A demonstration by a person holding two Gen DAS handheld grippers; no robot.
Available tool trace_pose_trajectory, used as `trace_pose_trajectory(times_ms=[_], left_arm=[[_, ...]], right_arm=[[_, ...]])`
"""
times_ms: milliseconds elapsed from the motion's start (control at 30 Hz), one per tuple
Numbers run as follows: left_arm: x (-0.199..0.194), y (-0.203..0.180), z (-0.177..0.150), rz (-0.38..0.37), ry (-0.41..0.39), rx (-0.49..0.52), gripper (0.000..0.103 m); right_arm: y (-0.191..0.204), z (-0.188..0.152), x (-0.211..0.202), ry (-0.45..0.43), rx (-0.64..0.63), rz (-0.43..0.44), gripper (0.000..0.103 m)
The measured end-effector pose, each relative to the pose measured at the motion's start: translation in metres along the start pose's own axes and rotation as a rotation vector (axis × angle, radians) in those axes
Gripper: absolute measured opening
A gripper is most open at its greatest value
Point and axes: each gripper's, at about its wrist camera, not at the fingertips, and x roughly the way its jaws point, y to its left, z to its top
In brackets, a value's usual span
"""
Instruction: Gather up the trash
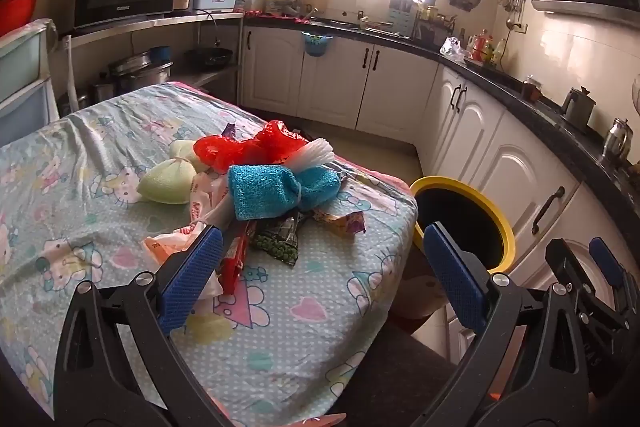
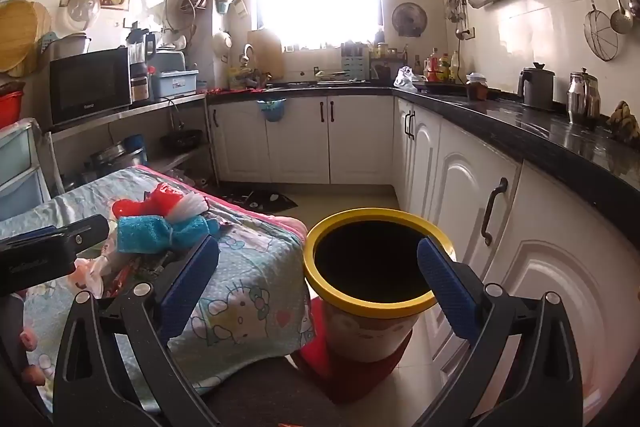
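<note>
Trash pile (image 1: pixel 256 187) uncollected, near table's (image 1: pixel 80 155) right edge. Bin (image 2: pixel 372 259) off that edge, interior dark, contents indeterminable. Left gripper (image 1: pixel 320 267) wide, empty. Right gripper (image 2: pixel 320 275) wide, empty, above bin.

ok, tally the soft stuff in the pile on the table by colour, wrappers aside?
Blue towel bundle: 1
Pale green pouches: 2
Red plastic bag: 1
White pleated piece: 1
Total: 5
Both grippers, left and right, are open and empty.
</note>
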Motion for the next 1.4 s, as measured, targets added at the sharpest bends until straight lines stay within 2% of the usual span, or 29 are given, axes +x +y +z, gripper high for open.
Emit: trace_pose_trajectory(times_ms=[1400], left_arm=[[-0.0049, -0.0046, 0.0015, -0.01, -0.017, 0.019, 0.092]], right_arm=[[-0.0029, -0.0014, 0.0022, 0.023, 0.013, -0.001, 0.097]])
